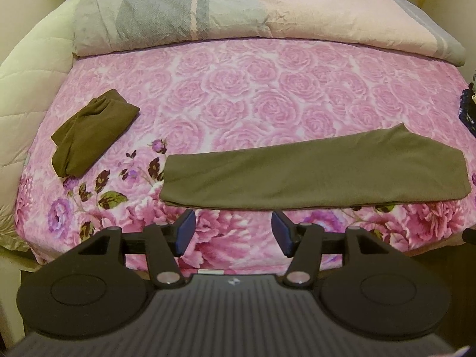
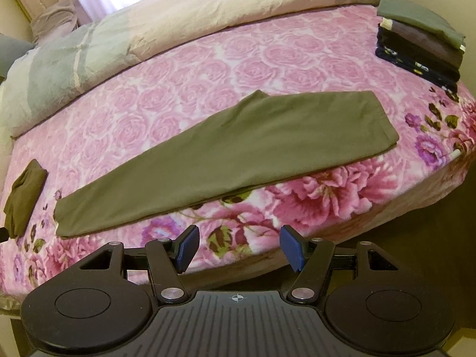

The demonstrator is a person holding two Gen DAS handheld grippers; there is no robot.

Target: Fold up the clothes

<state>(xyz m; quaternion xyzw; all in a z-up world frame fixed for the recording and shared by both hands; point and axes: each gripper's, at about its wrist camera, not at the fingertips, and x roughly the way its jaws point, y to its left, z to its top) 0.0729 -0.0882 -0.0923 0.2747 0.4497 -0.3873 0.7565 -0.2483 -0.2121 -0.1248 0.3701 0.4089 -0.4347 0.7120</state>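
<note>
- The olive garment (image 1: 315, 172) lies folded into a long strip on the bed (image 1: 267, 95), along the near edge, its near hem close to the drop.
- The left gripper (image 1: 234, 232) hovers just short of that hem with its fingers spread wide and nothing between them; the right gripper (image 2: 239, 247) is the same, open and empty, off the near edge of the bed.
- Risk: a tug toward the person could drag the strip off the edge, since little bed lies between hem and drop.
- Risk: the strip looks to be several layers, though the view is too soft to count them; pinching only the top layer would peel the fold open rather than carry it over.
- Risk: the plush bed cover may get caught in the fingers along with the cloth, and lift with it.
- Risk: uneven lifts by the two grippers would skew the next fold, as the strip is long and limp.
- The brown bundle (image 1: 92, 136) to the left and the stack (image 2: 422, 44) at far right sit well apart, so a wide swing is the only way to disturb them.
</note>
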